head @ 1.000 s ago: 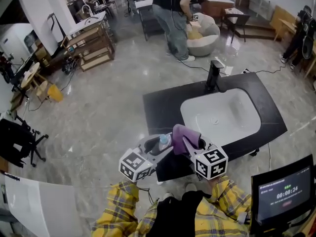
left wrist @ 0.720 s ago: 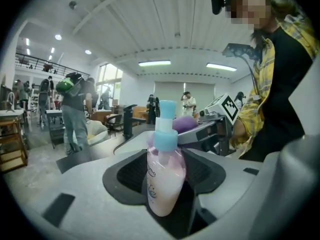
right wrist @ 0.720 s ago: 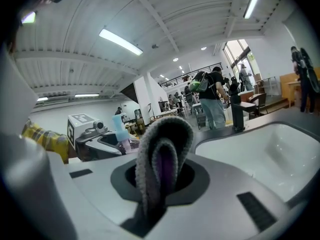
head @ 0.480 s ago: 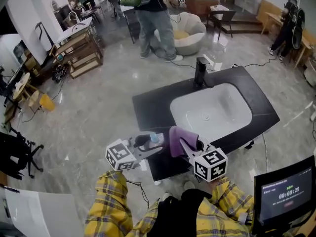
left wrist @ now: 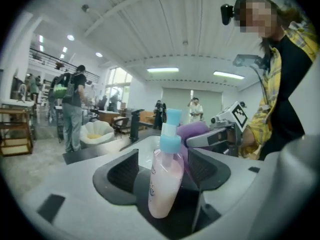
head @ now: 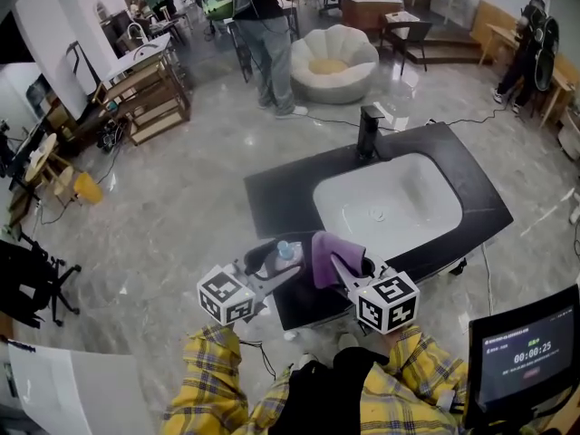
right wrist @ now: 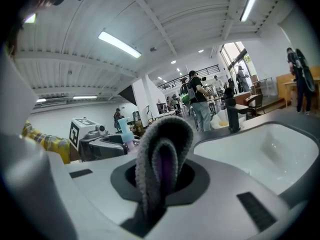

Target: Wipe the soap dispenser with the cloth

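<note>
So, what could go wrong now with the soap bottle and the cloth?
1. The jaws of the left hand-held gripper have just been opening; the tilted soap bottle between them looks loose and may slip out onto the counter.
2. The cloth in the right hand-held gripper is a narrow fold, so a wipe could push the bottle over.

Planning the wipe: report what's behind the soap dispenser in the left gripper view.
Behind the soap dispenser: the purple cloth, pinched in the right claw. It hides the cloth's left edge; contact is unclear.
</note>
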